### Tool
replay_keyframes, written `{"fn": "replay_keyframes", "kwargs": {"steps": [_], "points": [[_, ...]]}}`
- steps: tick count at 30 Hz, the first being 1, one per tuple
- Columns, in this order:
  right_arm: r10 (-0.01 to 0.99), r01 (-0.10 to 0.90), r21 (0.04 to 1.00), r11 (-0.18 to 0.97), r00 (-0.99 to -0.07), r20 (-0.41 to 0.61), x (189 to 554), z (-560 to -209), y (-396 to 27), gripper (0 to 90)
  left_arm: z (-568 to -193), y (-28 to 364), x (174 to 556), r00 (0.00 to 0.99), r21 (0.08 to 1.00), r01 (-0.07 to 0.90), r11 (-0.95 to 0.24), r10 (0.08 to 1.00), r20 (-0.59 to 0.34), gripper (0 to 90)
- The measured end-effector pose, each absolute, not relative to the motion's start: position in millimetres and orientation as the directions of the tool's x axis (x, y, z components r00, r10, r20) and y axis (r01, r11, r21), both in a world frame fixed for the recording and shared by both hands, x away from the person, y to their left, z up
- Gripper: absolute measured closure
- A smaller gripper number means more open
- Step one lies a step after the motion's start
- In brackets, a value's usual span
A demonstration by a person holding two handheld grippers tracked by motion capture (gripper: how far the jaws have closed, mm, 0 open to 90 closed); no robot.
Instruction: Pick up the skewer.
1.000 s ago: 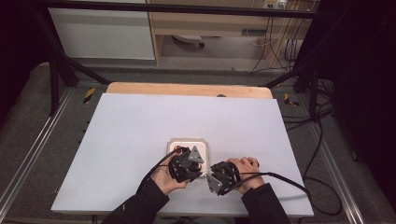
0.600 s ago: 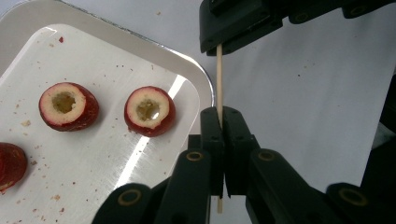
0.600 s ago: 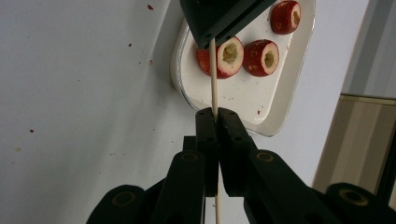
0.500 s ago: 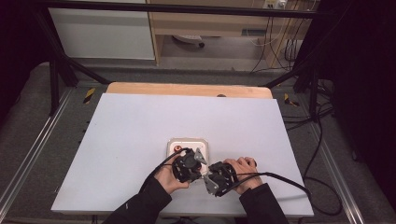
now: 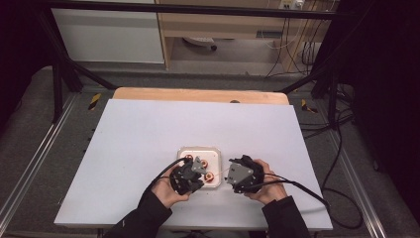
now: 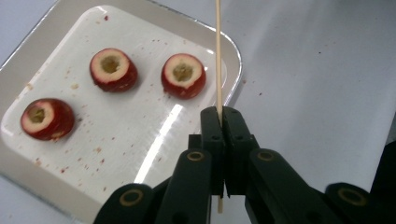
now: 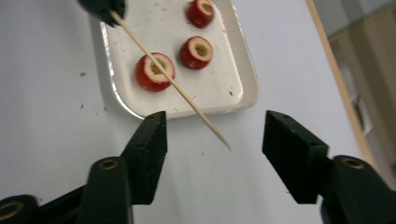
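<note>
My left hand-held gripper (image 6: 219,122) clamps the skewer (image 6: 217,56) while my right hand-held gripper (image 7: 212,140), lower frame, has just opened; its free tip could swing wide of the fruit pieces (image 6: 183,75).

in the left gripper view the skewer (image 6: 218,56) is cut off by the top edge. in the high view the left gripper (image 5: 190,174) hides part of the tray (image 5: 198,150), and the skewer is too thin to follow.

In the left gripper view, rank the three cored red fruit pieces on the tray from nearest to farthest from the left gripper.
1. Right piece, beside the skewer held by the left gripper.
2. Middle piece, farther left.
3. Left piece, by the tray edge.
</note>
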State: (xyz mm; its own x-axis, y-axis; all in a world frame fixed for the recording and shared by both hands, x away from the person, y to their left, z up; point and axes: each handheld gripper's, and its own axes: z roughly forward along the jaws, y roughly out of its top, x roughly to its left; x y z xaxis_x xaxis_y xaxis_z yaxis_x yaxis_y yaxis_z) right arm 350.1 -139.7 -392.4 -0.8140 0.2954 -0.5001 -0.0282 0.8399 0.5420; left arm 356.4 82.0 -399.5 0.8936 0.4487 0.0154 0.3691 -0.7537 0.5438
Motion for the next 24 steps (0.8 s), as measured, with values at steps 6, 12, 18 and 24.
{"fn": "replay_keyframes", "kwargs": {"steps": [6,12,18,24], "points": [[0.481,0.176,0.657,0.733,-0.817,-0.318,359.4,-397.4,-156.9,29.9,-400.0,102.2,349.8,0.872,0.591,0.381,-0.711,0.489,0.026,88.4],[0.599,0.351,0.673,0.651,-0.782,-0.172,364.5,-407.8,-163.9,19.4,-403.3,123.7,342.9,0.844,0.648,0.398,-0.650,0.536,0.019,88.5],[0.643,0.432,0.676,0.596,-0.762,-0.080,367.9,-407.8,-162.1,10.2,-408.6,143.2,337.5,0.815,0.691,0.413,-0.594,0.579,0.011,88.5],[0.673,0.496,0.673,0.549,-0.740,-0.003,372.8,-403.1,-158.9,3.1,-415.9,161.9,332.8,0.790,0.728,0.426,-0.537,0.613,-0.010,88.5]]}}
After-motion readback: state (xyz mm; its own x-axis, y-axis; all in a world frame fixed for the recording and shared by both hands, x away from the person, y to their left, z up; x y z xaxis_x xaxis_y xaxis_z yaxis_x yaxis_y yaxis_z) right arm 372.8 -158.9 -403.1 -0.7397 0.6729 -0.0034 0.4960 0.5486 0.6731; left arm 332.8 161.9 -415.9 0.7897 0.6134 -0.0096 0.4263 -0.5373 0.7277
